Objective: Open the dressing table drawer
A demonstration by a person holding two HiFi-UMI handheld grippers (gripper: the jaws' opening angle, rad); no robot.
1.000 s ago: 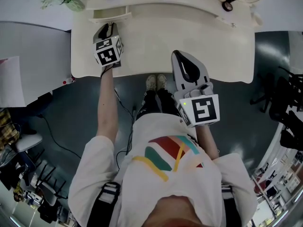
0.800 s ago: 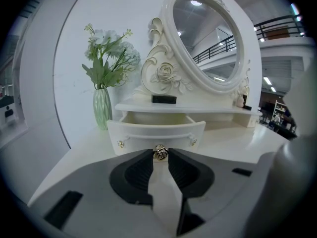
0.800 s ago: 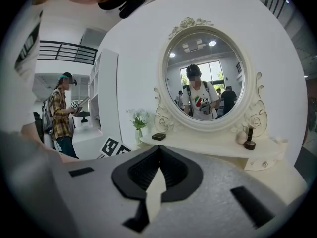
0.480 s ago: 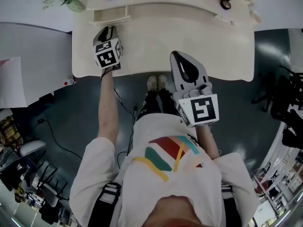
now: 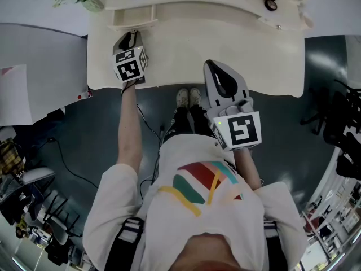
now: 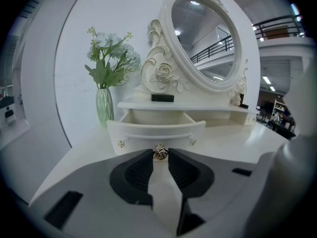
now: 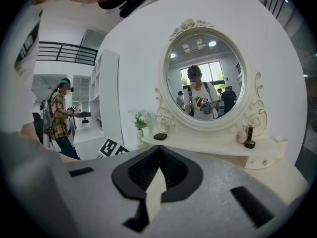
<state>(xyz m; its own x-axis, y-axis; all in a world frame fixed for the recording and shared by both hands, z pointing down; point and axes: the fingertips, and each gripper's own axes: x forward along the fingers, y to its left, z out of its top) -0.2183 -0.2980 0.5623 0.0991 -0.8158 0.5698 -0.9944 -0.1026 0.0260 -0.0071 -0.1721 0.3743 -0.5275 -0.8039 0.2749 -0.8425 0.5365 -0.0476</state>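
The small left drawer (image 6: 156, 131) of the cream dressing table (image 5: 225, 38) stands pulled out, its inside showing empty. My left gripper (image 6: 159, 155) is shut on the drawer's gold rose-shaped knob (image 6: 159, 151), at the middle of the drawer front. From above, that gripper (image 5: 131, 35) reaches forward to the drawer (image 5: 134, 18) at the table's back left. My right gripper (image 5: 214, 68) hovers over the table's front edge, right of centre. Its jaws (image 7: 159, 149) meet at the tips with nothing between them.
A green vase of flowers (image 6: 104, 106) stands left of the drawer. A black box (image 6: 162, 97) lies on the shelf under the oval mirror (image 6: 203, 38). Cosmetics (image 5: 272, 3) sit at the back right, above a second, closed drawer (image 7: 265, 161). People stand in the background.
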